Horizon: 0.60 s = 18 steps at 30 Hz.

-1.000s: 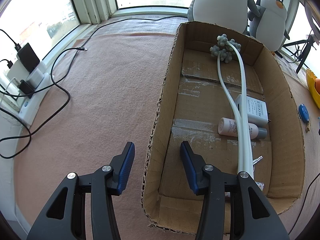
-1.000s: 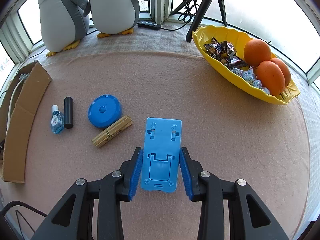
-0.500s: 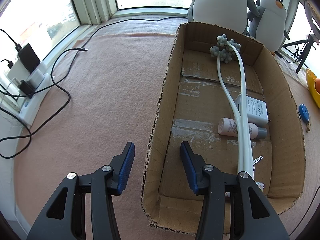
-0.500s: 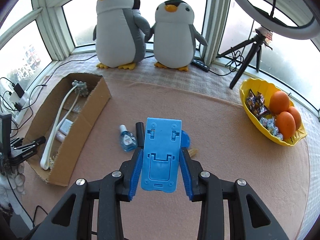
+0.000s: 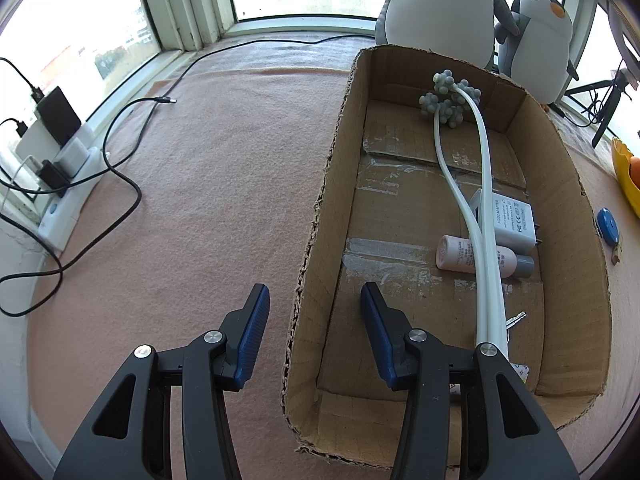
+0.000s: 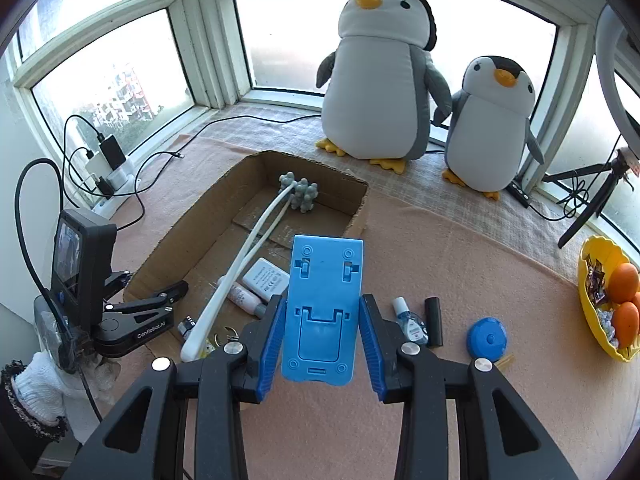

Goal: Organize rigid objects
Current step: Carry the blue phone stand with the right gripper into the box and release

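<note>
My right gripper (image 6: pixel 322 304) is shut on a flat blue phone stand (image 6: pixel 324 304), held upright above the pink mat, just right of the open cardboard box (image 6: pixel 192 216). The box holds a white massager with grey balls (image 5: pixel 448 100), a white charger (image 5: pixel 512 220), a small pink bottle (image 5: pixel 460 254) and keys (image 5: pixel 516 318). My left gripper (image 5: pixel 314 320) stands open astride the box's left wall (image 5: pixel 320 208), its pads apart from the cardboard. On the mat lie a small clear bottle (image 6: pixel 408 320), a black tube (image 6: pixel 434 320), a blue round case (image 6: pixel 486 338) and a wooden peg (image 6: pixel 506 360).
Two plush penguins (image 6: pixel 380 80) stand by the window behind the box. A yellow bowl (image 6: pixel 588 252) with oranges and sweets sits at the right edge, near a black tripod (image 6: pixel 588 208). A power strip (image 5: pixel 68 196) and black cables trail over the mat's left side.
The right gripper has risen and swung left with the blue stand, from over the loose items to beside the box. The left gripper has stayed still.
</note>
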{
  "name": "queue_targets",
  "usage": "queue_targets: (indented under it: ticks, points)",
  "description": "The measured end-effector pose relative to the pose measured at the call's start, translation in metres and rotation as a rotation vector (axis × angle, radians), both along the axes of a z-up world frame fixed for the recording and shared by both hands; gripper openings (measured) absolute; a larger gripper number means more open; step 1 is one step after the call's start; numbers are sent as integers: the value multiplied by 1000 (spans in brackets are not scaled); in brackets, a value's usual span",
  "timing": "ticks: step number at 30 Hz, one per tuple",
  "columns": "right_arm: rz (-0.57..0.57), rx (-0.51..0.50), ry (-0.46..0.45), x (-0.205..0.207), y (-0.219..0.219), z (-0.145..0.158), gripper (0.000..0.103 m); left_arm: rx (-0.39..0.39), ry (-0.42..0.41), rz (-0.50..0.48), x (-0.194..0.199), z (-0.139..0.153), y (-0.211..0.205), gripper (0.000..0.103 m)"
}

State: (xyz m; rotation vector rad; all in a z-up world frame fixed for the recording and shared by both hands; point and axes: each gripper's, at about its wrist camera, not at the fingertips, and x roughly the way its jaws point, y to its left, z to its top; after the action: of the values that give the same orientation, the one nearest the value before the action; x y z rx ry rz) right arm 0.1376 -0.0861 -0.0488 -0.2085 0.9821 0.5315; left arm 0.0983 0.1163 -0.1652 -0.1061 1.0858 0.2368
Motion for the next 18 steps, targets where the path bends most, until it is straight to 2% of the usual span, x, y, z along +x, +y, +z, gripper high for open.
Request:
queue_targets:
  ticks: [18]
  points:
    - [107, 4, 36, -11, 66, -26, 33, 1, -1, 0, 0, 0, 0, 47]
